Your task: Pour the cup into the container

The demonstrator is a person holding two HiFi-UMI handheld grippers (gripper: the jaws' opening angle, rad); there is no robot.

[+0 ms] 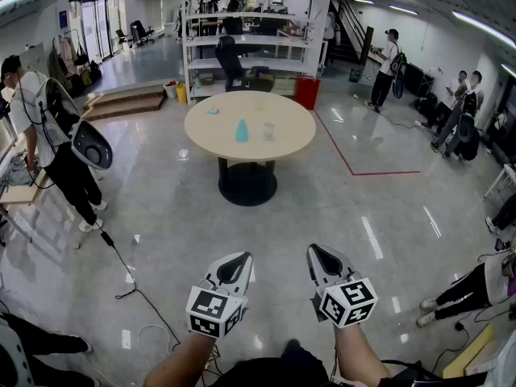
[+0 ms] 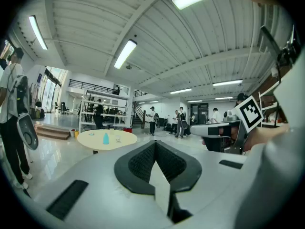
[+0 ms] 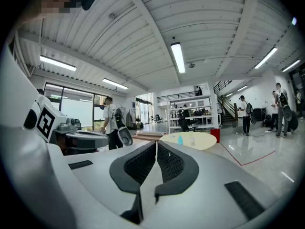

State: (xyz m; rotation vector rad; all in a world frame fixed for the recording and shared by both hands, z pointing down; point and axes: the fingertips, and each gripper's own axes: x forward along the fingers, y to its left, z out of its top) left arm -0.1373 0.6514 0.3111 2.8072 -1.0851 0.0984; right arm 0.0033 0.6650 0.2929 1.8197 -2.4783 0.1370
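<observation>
Beige round table (image 1: 250, 147) | blue tapered container (image 1: 242, 131), perhaps clear cup (image 1: 268, 131) | left tool (image 1: 238, 263), right tool (image 1: 321, 256) both closed, empty

Long ceiling tubes (image 3: 177, 57) high above the fingers (image 3: 140, 165) give bright, even light, helped by daylight from windows (image 1: 97, 24) far ahead to their left. The glossy floor (image 1: 367, 232) beyond them shows white glare streaks. Every view bows at its edges, with dark corners.
</observation>
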